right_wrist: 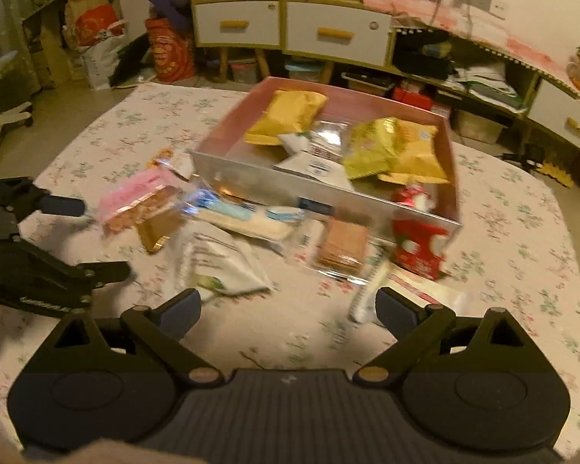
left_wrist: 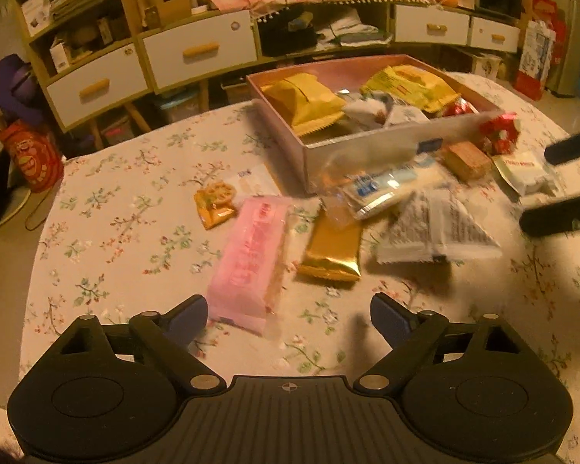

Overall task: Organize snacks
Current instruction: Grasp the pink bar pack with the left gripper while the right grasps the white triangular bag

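Observation:
A pink box [left_wrist: 367, 143] [right_wrist: 251, 185] stands on the floral table and holds several snack packets, among them yellow bags [left_wrist: 305, 104] [right_wrist: 290, 116]. Loose snacks lie in front of it: a pink packet [left_wrist: 247, 263] [right_wrist: 135, 201], a gold bar [left_wrist: 332, 251] [right_wrist: 158, 232], a white packet [left_wrist: 433, 228] [right_wrist: 220, 263], a brown wafer [left_wrist: 466, 158] [right_wrist: 342, 245], a red packet [left_wrist: 500, 131] [right_wrist: 419, 243]. My left gripper [left_wrist: 290, 315] is open and empty just before the pink packet. My right gripper [right_wrist: 288, 307] is open and empty, near the white packet.
A small orange cracker packet [left_wrist: 214, 203] lies left of the box. A long blue and white packet [left_wrist: 390, 185] [right_wrist: 243, 218] leans by the box front. White-drawer cabinets [left_wrist: 197, 50] [right_wrist: 336, 34] stand behind the table. Bags sit on the floor [left_wrist: 31, 158].

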The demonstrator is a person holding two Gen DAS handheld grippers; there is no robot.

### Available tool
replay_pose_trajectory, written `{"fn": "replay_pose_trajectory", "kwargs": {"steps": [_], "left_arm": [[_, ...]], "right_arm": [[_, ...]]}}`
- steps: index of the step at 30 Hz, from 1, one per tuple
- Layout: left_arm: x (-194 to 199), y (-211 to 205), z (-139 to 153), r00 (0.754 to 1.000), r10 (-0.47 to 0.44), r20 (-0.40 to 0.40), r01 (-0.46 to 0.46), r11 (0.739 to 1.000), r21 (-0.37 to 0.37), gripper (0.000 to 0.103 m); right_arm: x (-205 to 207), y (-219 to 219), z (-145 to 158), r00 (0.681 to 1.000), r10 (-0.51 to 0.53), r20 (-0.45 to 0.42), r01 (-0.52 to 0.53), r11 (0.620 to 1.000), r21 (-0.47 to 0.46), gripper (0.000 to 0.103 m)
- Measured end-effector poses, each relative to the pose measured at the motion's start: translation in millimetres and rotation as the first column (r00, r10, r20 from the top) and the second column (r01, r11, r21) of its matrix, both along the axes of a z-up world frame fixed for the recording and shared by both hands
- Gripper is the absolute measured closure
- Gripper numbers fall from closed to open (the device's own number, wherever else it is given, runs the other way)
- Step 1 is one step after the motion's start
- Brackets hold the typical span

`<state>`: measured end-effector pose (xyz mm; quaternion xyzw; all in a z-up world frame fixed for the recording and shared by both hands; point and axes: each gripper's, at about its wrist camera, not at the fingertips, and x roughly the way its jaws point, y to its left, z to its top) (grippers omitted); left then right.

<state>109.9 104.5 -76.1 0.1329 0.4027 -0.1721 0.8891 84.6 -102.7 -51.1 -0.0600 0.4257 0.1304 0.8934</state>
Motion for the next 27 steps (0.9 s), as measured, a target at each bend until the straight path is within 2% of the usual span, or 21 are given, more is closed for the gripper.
{"fn": "replay_pose_trajectory", "kwargs": {"steps": [4,8,11,15,19,23,27], "left_arm": [[7.5,7.7,5.7,1.000,0.027,0.015,-0.027,0.999,-0.031,0.016],[17.5,12.8,5.1,0.998,0.057,0.006,-0.056,0.997,-0.054,0.027],[25.7,17.3,1.7,0.996,0.086,-0.020,-0.087,0.993,-0.081,0.030],[33.4,18.7,-7.0,0.993,0.107,-0.046,-0.110,0.992,-0.061,0.039],[39.3,22.0,-13.3,0.988,0.136,-0.072,-0.142,0.987,-0.074,0.042],[41.7,22.6,-15.2,0.985,0.155,-0.075,-0.161,0.983,-0.083,0.044],[42.7,18.7,-15.8,0.984,0.161,-0.072,-0.167,0.982,-0.085,0.045]], "right_arm": [[4.9,14.6,-1.3,0.999,0.053,-0.003,-0.053,0.998,0.025,0.007],[13.7,27.3,-7.4,0.996,0.083,-0.018,-0.082,0.996,0.028,0.008],[20.8,35.3,-15.1,0.996,0.084,-0.036,-0.084,0.996,0.011,0.010],[29.8,40.6,-25.4,0.996,0.069,-0.051,-0.070,0.997,-0.010,0.015],[36.1,41.2,-32.9,0.997,0.054,-0.062,-0.054,0.998,-0.009,0.016],[37.5,46.5,-37.6,0.996,0.057,-0.065,-0.058,0.998,-0.018,0.021],[35.5,58.0,-41.0,0.996,0.074,-0.051,-0.078,0.995,-0.067,0.026]]}}
